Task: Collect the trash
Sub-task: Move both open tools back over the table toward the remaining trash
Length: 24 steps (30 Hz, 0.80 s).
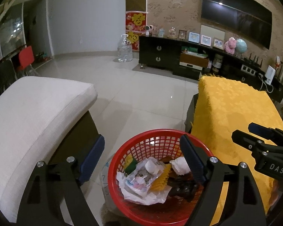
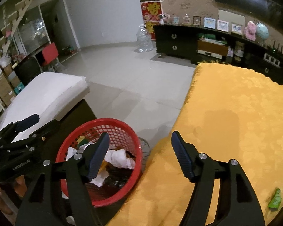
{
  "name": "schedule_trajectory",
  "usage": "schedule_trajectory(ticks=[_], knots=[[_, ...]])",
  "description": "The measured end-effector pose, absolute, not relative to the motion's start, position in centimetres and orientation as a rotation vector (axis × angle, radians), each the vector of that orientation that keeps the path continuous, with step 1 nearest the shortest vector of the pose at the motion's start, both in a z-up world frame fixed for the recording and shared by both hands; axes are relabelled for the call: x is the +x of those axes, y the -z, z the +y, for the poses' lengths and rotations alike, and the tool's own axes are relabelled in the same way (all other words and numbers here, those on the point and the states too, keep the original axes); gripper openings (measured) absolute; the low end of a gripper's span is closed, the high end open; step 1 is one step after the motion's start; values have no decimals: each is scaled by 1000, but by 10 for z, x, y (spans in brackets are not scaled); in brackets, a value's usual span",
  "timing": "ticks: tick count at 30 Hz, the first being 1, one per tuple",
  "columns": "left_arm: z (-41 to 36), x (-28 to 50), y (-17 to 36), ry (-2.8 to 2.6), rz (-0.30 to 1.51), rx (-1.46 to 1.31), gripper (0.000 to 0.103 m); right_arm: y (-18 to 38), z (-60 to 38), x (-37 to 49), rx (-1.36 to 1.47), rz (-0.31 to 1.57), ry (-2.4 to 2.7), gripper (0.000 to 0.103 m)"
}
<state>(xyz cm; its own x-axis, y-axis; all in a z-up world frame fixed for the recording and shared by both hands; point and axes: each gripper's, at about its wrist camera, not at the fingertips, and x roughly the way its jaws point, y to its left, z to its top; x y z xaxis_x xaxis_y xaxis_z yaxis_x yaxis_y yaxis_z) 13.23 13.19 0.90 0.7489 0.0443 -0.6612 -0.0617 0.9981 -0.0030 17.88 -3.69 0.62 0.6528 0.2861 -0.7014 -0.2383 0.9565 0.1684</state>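
A red mesh basket [image 1: 116,162] [image 2: 103,121] stands on the floor between a white cushioned seat and a yellow-covered table. It holds trash [image 1: 141,179] [image 2: 120,158]: crumpled white paper, a cartoon wrapper, yellow bits and something dark. My left gripper [image 1: 141,139] hangs open over the basket with nothing between its fingers. My right gripper [image 2: 140,134] is open too and holds nothing; one finger is above the basket, the other above the yellow cloth. A green wrapper [image 2: 275,199] lies on the cloth at the lower right. Each gripper also shows in the other's view, the right one [image 1: 245,133] and the left one [image 2: 41,123].
The white cushioned seat [image 1: 37,103] [image 2: 47,90] flanks the basket on the left, the yellow-covered table [image 1: 235,103] [image 2: 235,103] on the right. Tiled floor [image 1: 141,94] stretches beyond to a dark TV cabinet [image 1: 160,54] and a large clear water bottle [image 1: 124,49].
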Motion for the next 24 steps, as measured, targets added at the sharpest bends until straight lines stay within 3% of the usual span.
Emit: schedule_trajectory(ticks=[24], knots=[[50, 122, -18, 103, 684, 80, 81, -24, -151, 111, 141, 713, -39, 71]])
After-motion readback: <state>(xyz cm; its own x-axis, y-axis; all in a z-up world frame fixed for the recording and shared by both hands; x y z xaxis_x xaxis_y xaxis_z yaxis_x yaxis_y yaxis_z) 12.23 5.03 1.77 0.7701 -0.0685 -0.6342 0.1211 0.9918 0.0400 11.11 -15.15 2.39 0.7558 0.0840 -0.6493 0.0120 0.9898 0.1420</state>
